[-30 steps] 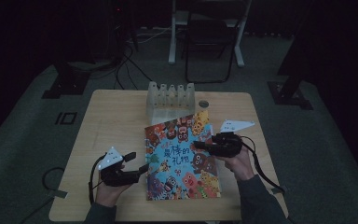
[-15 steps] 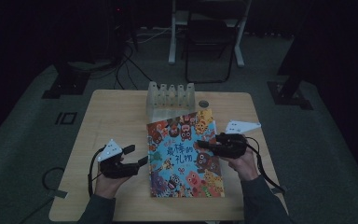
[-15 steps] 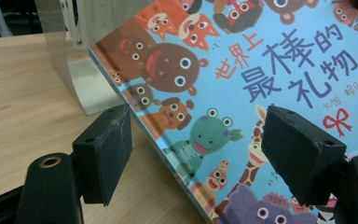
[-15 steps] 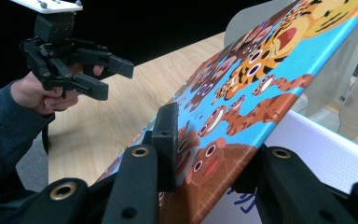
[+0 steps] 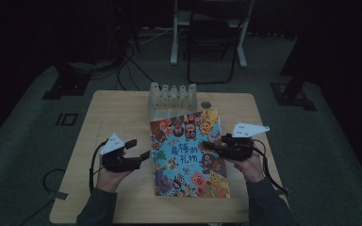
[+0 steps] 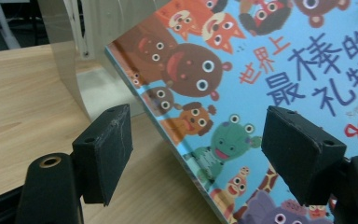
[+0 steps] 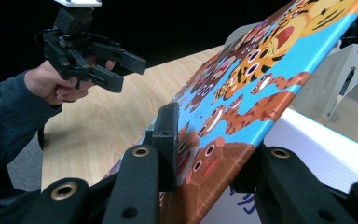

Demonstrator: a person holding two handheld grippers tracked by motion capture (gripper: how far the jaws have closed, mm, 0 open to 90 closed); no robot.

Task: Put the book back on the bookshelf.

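A picture book (image 5: pixel 188 150) with a blue cover full of cartoon animals lies in the middle of the wooden table (image 5: pixel 118 117). My right gripper (image 5: pixel 214 142) is shut on the book's right edge. In the right gripper view the cover (image 7: pixel 261 79) slants upward from my jaws (image 7: pixel 207 158), and a white surface with blue marks shows beneath it. My left gripper (image 5: pixel 138 149) hovers open just left of the book. In the left gripper view the book's left edge (image 6: pixel 177 144) runs between the wide-apart jaws (image 6: pixel 200 144), untouched. The left gripper (image 7: pixel 126 74) also shows across the table, held in a hand.
A translucent white slotted rack (image 5: pixel 172 96) stands right behind the book, seen too as a rack (image 6: pixel 74 56) and a rack (image 7: pixel 345 84) in the gripper views. A small round object (image 5: pixel 206 104) lies to its right. A chair (image 5: pixel 212 42) and cables sit beyond the table.
My left gripper has moved forward along the book's left side and closer to it. My right gripper has kept its hold on the right edge and shifted slightly right.
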